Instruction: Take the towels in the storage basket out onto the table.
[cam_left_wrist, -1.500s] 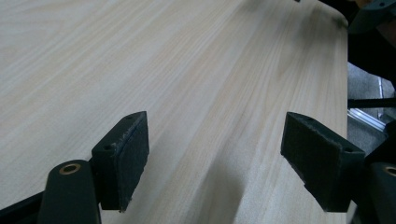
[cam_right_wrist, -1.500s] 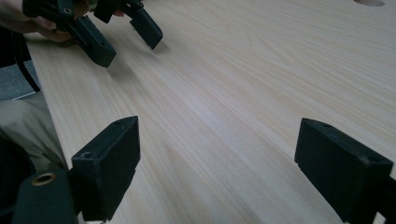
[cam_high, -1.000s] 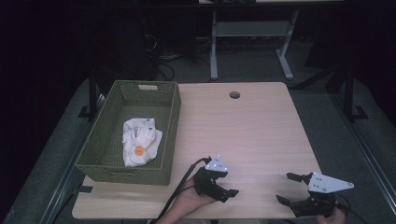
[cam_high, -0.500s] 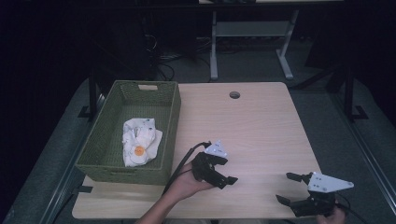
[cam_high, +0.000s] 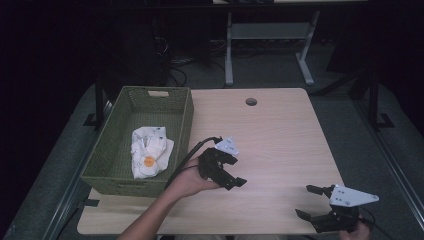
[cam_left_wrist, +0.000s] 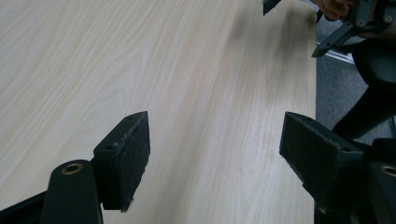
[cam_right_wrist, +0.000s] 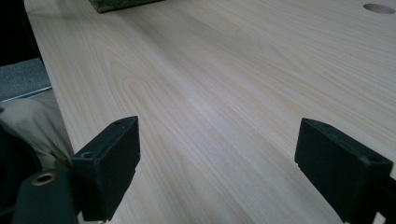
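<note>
Basket: woven green wicker, rectangular, deep-walled, with a cut-out handle slot in its far end; it stands on the left part of the table, and the right gripper view catches a corner of it at its top edge

Cloth: white, crumpled, soft, with an orange round spot; it lies inside the basket toward the near end, seen from the high view

Table: pale wood-grain top, smooth, rounded corners, a small round cable hole near the far edge; both gripper views bring out the long streaked grain

Left gripper: black angular body with a grey three-cornered plate and a black cable, held in the person's left hand near the middle of the table, just right of the basket; its jaws stand wide apart with nothing between them; its own view shows flat rough-edged black pads over bare wood, and the other gripper far off at top right

Right gripper: same build, at the near right edge of the table; its jaws are spread wide and empty; its own view shows blocky matt pads above bare table, with pale fabric at the left edge
</note>
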